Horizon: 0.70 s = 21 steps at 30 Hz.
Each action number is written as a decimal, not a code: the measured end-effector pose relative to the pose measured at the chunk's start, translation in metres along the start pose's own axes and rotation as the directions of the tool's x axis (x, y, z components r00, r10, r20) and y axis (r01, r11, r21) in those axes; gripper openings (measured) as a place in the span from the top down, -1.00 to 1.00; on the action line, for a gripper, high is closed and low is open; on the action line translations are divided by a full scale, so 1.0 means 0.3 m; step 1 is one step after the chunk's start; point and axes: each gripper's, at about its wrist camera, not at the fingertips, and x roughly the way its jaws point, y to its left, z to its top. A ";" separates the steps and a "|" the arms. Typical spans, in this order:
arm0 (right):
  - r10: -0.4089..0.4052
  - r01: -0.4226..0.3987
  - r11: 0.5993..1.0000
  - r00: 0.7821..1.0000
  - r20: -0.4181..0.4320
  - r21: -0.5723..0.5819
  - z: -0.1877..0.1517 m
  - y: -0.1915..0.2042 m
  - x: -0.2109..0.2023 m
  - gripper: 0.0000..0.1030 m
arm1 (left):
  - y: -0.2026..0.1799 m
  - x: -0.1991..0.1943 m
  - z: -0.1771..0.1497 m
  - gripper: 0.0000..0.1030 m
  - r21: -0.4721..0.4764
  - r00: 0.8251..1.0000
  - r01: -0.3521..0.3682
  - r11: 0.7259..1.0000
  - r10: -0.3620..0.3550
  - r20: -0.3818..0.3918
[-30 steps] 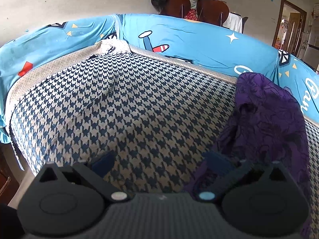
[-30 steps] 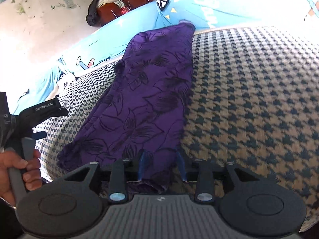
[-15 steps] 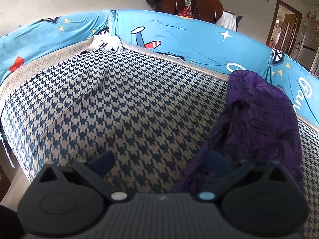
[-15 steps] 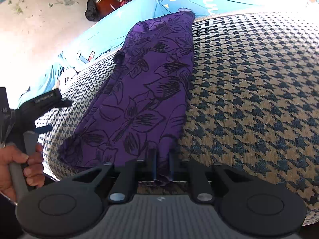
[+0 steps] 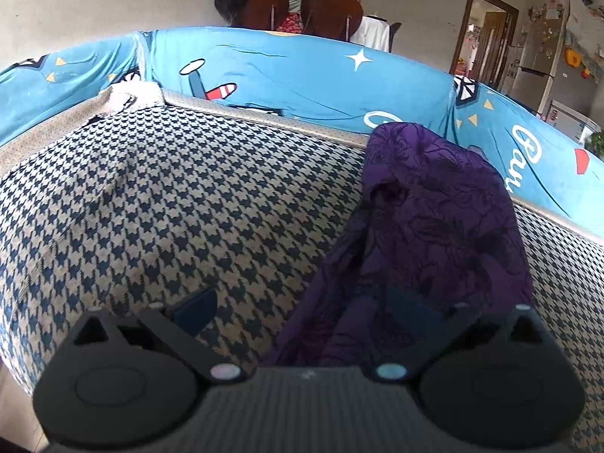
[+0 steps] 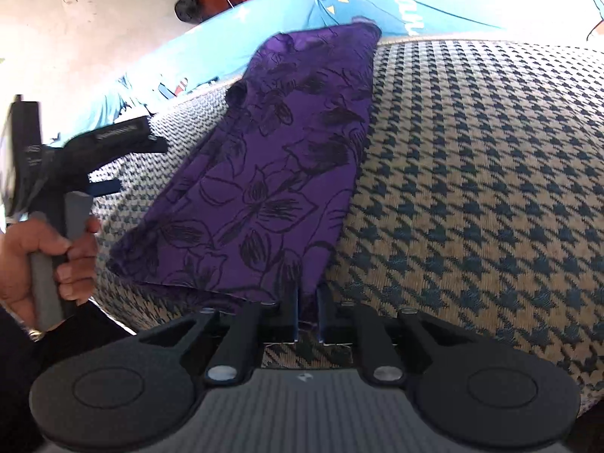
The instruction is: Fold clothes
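Note:
A purple garment with black flower outlines (image 6: 271, 173) lies folded lengthwise on the houndstooth sofa seat (image 6: 472, 173), running from the front edge to the backrest. My right gripper (image 6: 307, 302) is shut on the garment's near right corner at the seat's front edge. In the left wrist view the same garment (image 5: 434, 226) lies on the right, and my left gripper (image 5: 302, 307) is open, its right finger over the garment's near left edge and its left finger over bare seat. From the right wrist view the left gripper (image 6: 109, 166) shows beside the garment, held by a hand (image 6: 49, 249).
A blue cartoon-print cover (image 5: 302, 75) drapes the sofa back. Behind it stand brown chairs (image 5: 298, 11) piled with clothes. A doorway (image 5: 487, 45) and a fridge (image 5: 547, 60) are at the far right. Bare seat (image 5: 151, 207) stretches left of the garment.
My right gripper has closed from open onto the garment's near right corner. My left gripper has moved right toward the garment's left edge and stays open.

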 end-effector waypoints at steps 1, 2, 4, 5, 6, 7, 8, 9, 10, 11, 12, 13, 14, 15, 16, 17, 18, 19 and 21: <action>0.011 -0.011 1.000 1.000 0.005 0.008 0.006 -0.008 -0.009 0.74 | -0.010 0.010 0.004 -1.00 0.009 1.000 0.011 1.000 -0.011 -0.006; 0.012 -0.012 1.000 1.000 0.018 0.002 0.011 -0.014 -0.021 0.73 | -0.020 0.021 0.009 -1.00 0.018 1.000 0.021 1.000 -0.021 -0.012; 0.013 -0.012 1.000 0.999 0.045 -0.013 0.020 -0.027 -0.044 0.73 | -0.039 0.041 0.017 -1.00 0.036 0.999 0.043 0.998 -0.042 -0.025; 0.007 -0.006 1.000 0.999 0.054 -0.026 0.025 -0.031 -0.046 0.73 | -0.046 0.055 0.022 -0.99 0.034 0.998 0.058 0.998 -0.057 -0.037; 0.002 0.001 0.999 0.998 0.061 -0.038 0.030 -0.036 -0.048 0.73 | -0.052 0.066 0.026 -1.00 0.033 0.997 0.067 0.997 -0.066 -0.044; -0.004 0.007 0.999 0.998 0.069 -0.051 0.035 -0.040 -0.050 0.72 | -0.060 0.072 0.027 -0.99 0.044 0.996 0.080 0.996 -0.078 -0.043; -0.009 0.014 0.998 0.997 0.077 -0.063 0.040 -0.044 -0.052 0.72 | -0.069 0.077 0.029 -0.99 0.056 0.995 0.093 0.994 -0.091 -0.041; -0.007 0.011 0.998 0.997 0.073 -0.065 0.049 -0.050 -0.045 0.72 | -0.080 0.082 0.029 -0.99 0.073 0.994 0.108 0.991 -0.105 -0.041; -0.006 0.010 0.998 0.998 0.068 -0.065 0.060 -0.058 -0.036 0.72 | -0.090 0.090 0.031 -0.99 0.090 0.993 0.111 0.990 -0.108 -0.045; -0.007 0.012 0.998 0.998 0.065 -0.067 0.072 -0.065 -0.030 0.70 | -0.101 0.099 0.034 -0.99 0.106 0.993 0.114 0.988 -0.109 -0.048; -0.006 0.011 0.997 0.998 0.064 -0.072 0.084 -0.070 -0.022 0.67 | -0.111 0.107 0.036 -0.99 0.122 0.992 0.116 0.986 -0.110 -0.052; -0.001 0.006 0.997 0.998 0.066 -0.082 0.097 -0.076 -0.020 0.65 | -0.118 0.117 0.040 -0.98 0.137 0.993 0.115 0.984 -0.109 -0.053; 0.005 0.001 0.996 0.998 0.068 -0.092 0.109 -0.082 -0.018 0.60 | -0.121 0.128 0.048 -0.95 0.145 0.993 0.116 0.983 -0.109 -0.054; 0.009 -0.002 0.995 0.998 0.069 -0.102 0.121 -0.079 -0.012 0.56 | -0.120 0.140 0.055 -0.92 0.146 0.991 0.126 0.981 -0.118 -0.062; 0.012 -0.004 0.994 0.997 0.071 -0.113 0.132 -0.076 -0.007 0.54 | -0.119 0.152 0.062 -0.85 0.146 0.989 0.136 0.980 -0.127 -0.071; 0.015 -0.006 0.992 0.997 0.072 -0.125 0.143 -0.072 0.000 0.52 | -0.120 0.163 0.067 -0.79 0.149 0.988 0.145 0.978 -0.134 -0.079; 0.018 -0.008 0.991 0.997 0.073 -0.137 0.153 -0.068 0.007 0.50 | -0.120 0.174 0.073 -0.76 0.151 0.986 0.153 0.977 -0.141 -0.086; 0.017 -0.006 0.989 0.997 0.076 -0.149 0.160 -0.063 0.017 0.49 | -0.122 0.182 0.077 -0.75 0.158 0.986 0.152 0.976 -0.140 -0.089; 0.016 -0.003 0.987 0.997 0.079 -0.163 0.169 -0.057 0.034 0.44 | -0.123 0.196 0.082 -0.71 0.166 0.986 0.156 0.974 -0.143 -0.091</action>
